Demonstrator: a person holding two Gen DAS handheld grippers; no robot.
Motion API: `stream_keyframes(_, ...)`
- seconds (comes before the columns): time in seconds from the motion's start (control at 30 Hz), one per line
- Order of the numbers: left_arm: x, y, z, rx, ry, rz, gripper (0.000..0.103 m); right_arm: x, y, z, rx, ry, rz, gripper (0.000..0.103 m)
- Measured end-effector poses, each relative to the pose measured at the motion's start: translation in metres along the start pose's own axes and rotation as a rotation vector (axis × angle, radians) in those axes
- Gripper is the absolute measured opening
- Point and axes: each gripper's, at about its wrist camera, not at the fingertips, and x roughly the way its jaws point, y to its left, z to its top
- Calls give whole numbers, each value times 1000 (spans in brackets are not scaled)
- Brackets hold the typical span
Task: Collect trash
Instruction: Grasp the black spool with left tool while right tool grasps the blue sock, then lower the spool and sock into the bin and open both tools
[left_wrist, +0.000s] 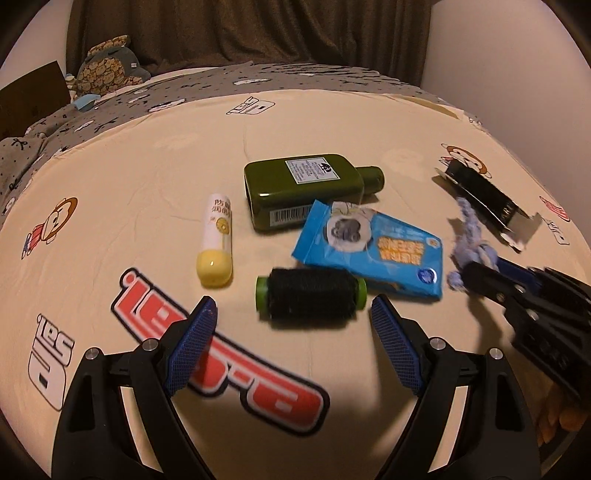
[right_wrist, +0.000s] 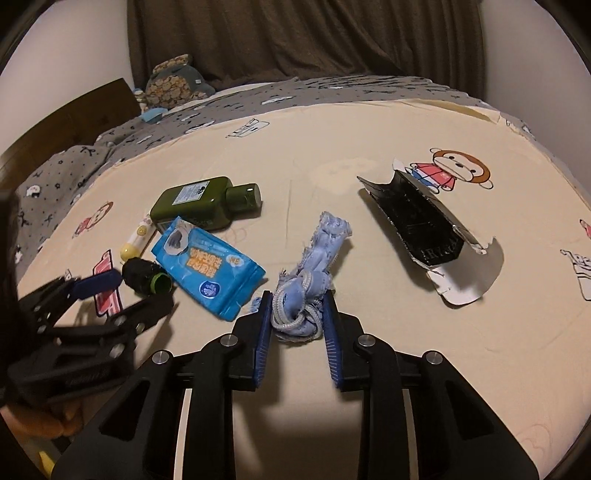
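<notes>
Blue rag (right_wrist: 314, 266) is pinched by the right gripper (right_wrist: 298, 317). Next, I think, lift it. Left gripper (left_wrist: 293, 317) is spread near the black roller (left_wrist: 310, 297).

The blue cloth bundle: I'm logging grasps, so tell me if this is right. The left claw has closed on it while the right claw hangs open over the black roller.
The sides are swapped. In the right wrist view, the right claw is the one closed on the blue cloth bundle. The left wrist view shows the left claw hanging open over the black roller.
</notes>
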Motion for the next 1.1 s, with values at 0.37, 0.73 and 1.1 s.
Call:
stream_keyframes(0.37, -32, 1, -18, 0, -19, -10, 51, -42, 2, -11, -61, -57, -67, 27)
stream_keyframes(0.73, -123, -16, -84, 76, -104, -44, 51, -126, 19, -59, -129, -121, -54, 27)
stream_keyframes(1.1, -176, -24, -161, 112, -110, -112, 51, -185, 41, -144, -161, -91, 15, 27)
